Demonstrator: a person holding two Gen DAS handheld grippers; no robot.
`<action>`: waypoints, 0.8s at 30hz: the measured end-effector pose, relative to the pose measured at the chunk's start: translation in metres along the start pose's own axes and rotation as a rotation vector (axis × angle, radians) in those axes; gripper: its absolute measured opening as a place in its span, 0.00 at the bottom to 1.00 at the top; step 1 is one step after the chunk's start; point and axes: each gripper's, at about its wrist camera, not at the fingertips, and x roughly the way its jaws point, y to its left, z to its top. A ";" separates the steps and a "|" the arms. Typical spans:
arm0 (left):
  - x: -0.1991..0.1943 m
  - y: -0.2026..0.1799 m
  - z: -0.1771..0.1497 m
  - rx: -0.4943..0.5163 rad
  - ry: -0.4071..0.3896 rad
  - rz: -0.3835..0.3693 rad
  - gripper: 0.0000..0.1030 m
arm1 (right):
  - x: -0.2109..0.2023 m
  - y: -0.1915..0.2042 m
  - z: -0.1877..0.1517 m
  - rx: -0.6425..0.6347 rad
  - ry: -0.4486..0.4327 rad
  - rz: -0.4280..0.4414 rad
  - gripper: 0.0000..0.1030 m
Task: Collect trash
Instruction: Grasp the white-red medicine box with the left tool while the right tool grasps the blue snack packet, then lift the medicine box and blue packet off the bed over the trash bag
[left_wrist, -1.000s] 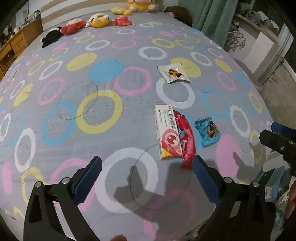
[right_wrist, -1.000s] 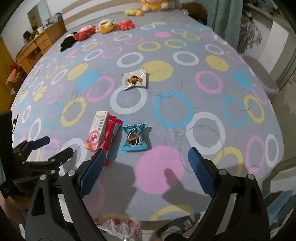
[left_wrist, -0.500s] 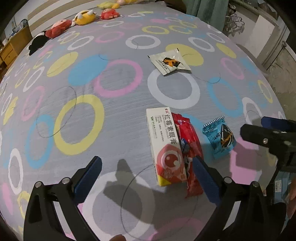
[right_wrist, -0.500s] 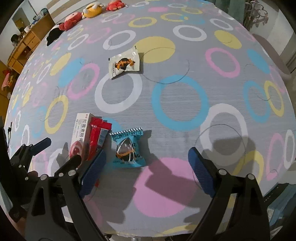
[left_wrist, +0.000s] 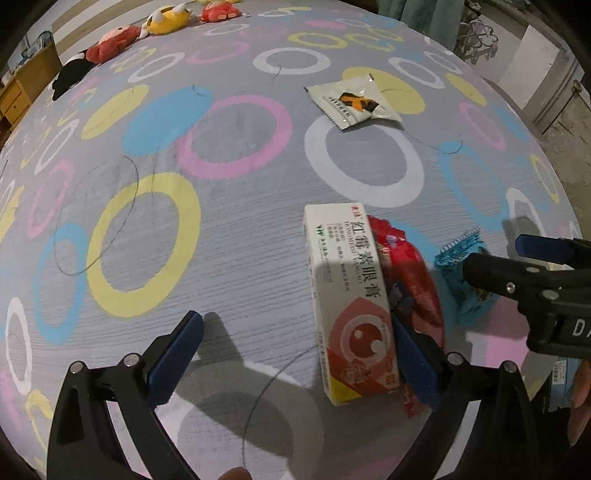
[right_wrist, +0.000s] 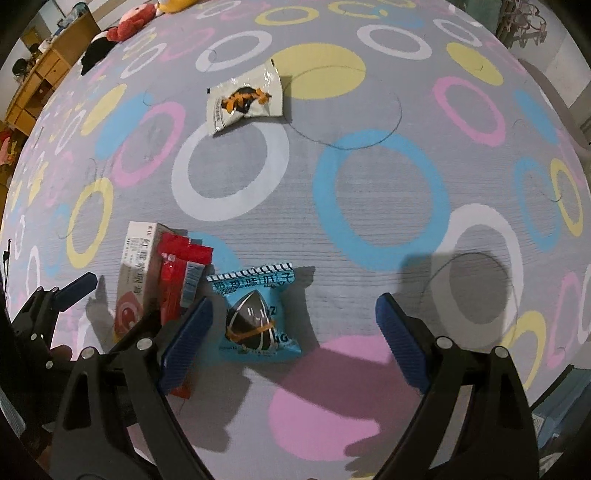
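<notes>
Hovering wide open and empty, the right gripper (right_wrist: 293, 341) and left gripper (left_wrist: 295, 363) are nearing the bed's (right_wrist: 369, 221) near edge, where the light, crinkly blue packet (right_wrist: 258, 317) is lying; pinching its puffed middle looks safest.

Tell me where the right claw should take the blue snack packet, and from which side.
Take the blue snack packet across its puffed middle, from straight above. It lies flat on the bedspread, already between the right claw's open fingers; its crimped ends are thin.

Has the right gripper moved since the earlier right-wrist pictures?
Yes. The right gripper has come down toward the bed: the blue packet, earlier beyond its fingertips, now lies between them.
</notes>
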 end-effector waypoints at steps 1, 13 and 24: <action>0.003 0.000 0.000 0.001 0.004 0.000 0.92 | 0.004 0.001 0.000 0.000 0.007 -0.004 0.85; 0.007 -0.005 -0.002 0.017 -0.028 0.034 0.83 | 0.029 0.012 0.000 -0.032 0.049 -0.083 0.73; -0.004 0.008 -0.005 -0.047 -0.071 -0.014 0.32 | 0.026 0.043 -0.009 -0.099 0.019 -0.091 0.27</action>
